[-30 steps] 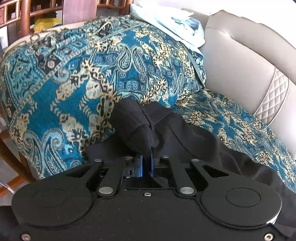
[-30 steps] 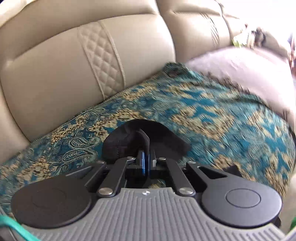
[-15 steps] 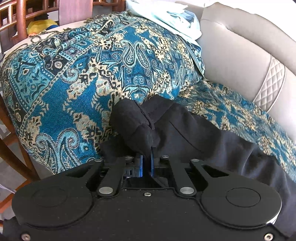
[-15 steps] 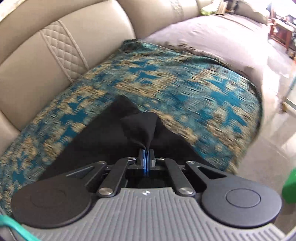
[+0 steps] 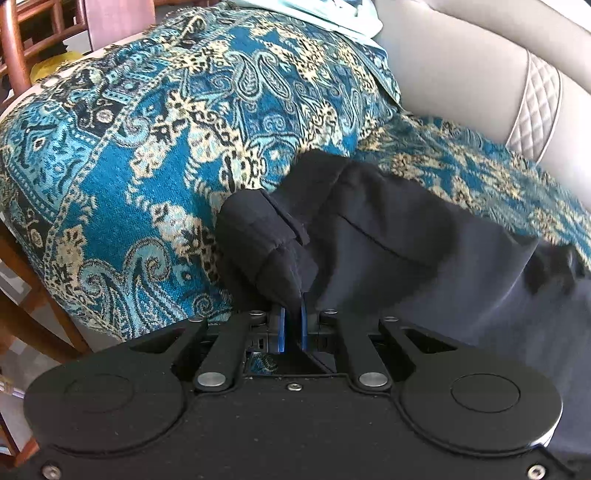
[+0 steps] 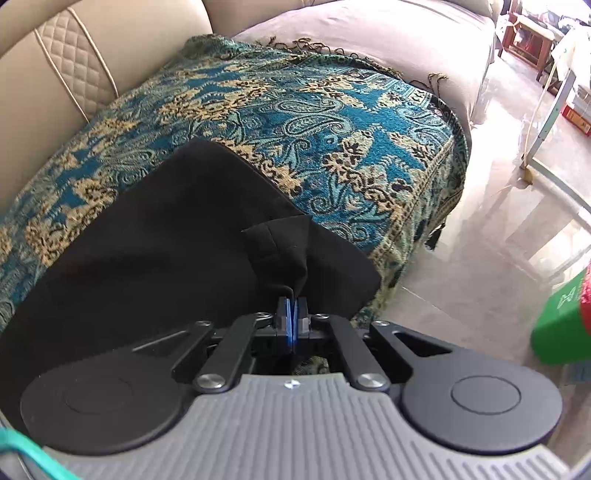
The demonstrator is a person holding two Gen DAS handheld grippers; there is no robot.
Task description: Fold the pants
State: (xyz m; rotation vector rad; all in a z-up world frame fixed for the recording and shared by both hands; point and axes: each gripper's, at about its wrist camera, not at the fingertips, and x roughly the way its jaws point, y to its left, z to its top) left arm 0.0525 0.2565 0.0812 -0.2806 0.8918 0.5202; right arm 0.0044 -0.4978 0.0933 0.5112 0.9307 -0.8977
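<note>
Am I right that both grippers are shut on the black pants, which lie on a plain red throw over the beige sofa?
Not quite. The throw is not plain red: the right wrist view shows a teal and gold paisley pattern. The rest holds: the left gripper and the right gripper are each shut on a pinch of the black pants, over the beige sofa.

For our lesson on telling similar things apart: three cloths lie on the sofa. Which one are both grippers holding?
The black pants: plain and dark, pinched by the left gripper and right gripper. The paisley throw and pale cloth lie ungripped.
</note>
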